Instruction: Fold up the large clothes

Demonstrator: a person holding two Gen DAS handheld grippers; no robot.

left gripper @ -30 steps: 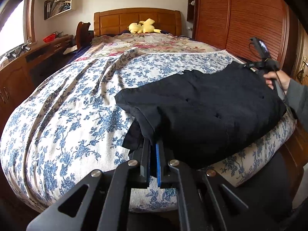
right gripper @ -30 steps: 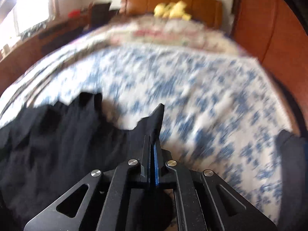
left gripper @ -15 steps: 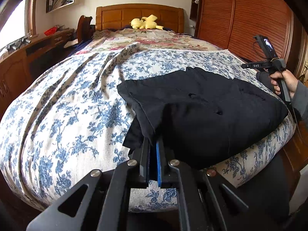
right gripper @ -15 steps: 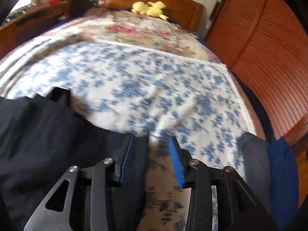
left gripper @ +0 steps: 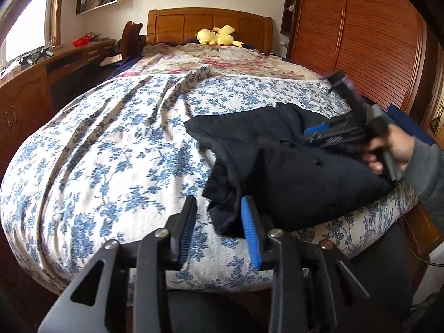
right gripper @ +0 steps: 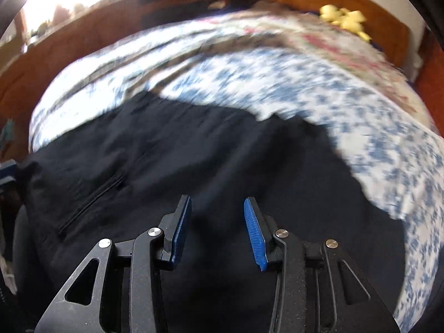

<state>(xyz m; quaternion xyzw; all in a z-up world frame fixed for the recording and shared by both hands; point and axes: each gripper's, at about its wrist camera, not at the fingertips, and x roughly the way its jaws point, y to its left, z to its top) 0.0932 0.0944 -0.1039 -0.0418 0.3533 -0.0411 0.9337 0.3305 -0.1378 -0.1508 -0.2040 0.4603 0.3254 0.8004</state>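
Note:
A black garment [left gripper: 291, 166] lies folded on the near right part of the bed, its zip [right gripper: 91, 194] showing in the right wrist view. My left gripper [left gripper: 217, 211] sits at the garment's near left corner. Its jaws are opening, and the loose corner hangs between the blue pads [left gripper: 249, 227] without being pressed. In the left wrist view my right gripper [left gripper: 319, 133], held by a hand [left gripper: 394, 144], is low over the garment's far right side. In its own blurred view the right gripper [right gripper: 217, 208] stands open above the black garment [right gripper: 194, 152], with nothing clamped.
The bed's blue-flowered cover [left gripper: 111, 152] stretches left and back, with a pink-flowered quilt [left gripper: 222, 61] beyond it. A yellow plush toy [left gripper: 216, 36] lies at the wooden headboard. A slatted wardrobe [left gripper: 374, 41] lines the right side and a wooden desk [left gripper: 41, 77] the left.
My left gripper has let go of the garment's corner and its jaws have parted. My right gripper released the far edge, then swung left and down over the garment with jaws apart.

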